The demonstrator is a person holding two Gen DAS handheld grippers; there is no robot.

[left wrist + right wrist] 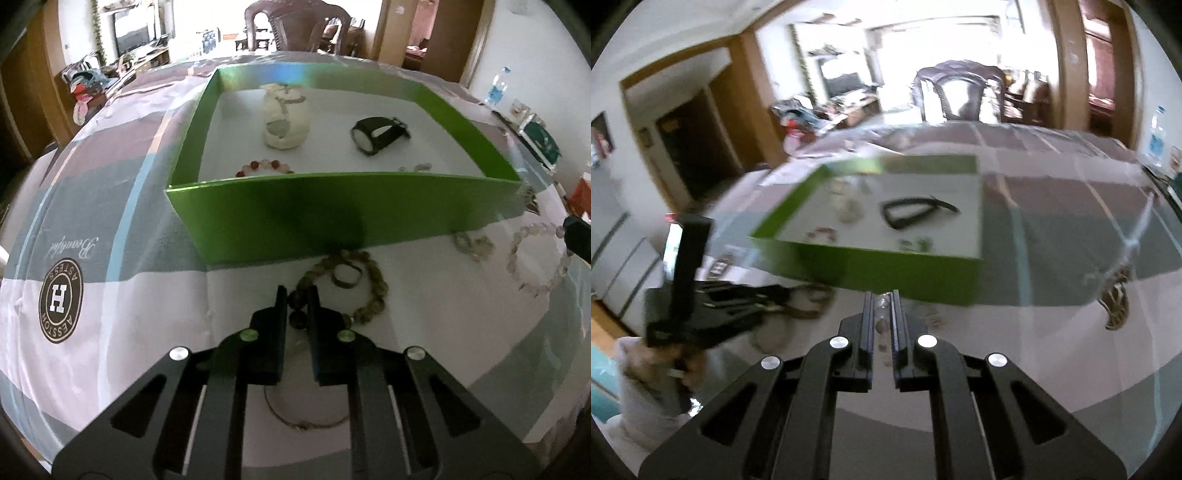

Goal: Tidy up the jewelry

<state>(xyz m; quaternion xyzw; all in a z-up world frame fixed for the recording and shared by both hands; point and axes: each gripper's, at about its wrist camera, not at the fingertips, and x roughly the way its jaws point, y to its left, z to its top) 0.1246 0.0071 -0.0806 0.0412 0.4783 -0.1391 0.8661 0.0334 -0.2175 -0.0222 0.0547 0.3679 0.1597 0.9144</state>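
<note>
A green box (280, 218) sits on the cloth-covered table and holds a cream pouch (285, 116), a black watch (378, 133), a red bead bracelet (264, 167) and small pale beads (415, 168). My left gripper (297, 295) is shut on a brown bead bracelet (373, 291) in front of the box. A pale pink bead bracelet (537, 258) lies at the right. In the blurred right wrist view my right gripper (882, 301) is shut on a clear pale bead bracelet (882, 306), just before the green box (886, 269).
A thin bangle (306, 417) lies under my left gripper and a small ring (347, 275) inside the brown bracelet. Clear beads (474, 245) lie by the box. A woven ornament (1115, 302) lies at the right. The left gripper and hand (690, 295) show at the left.
</note>
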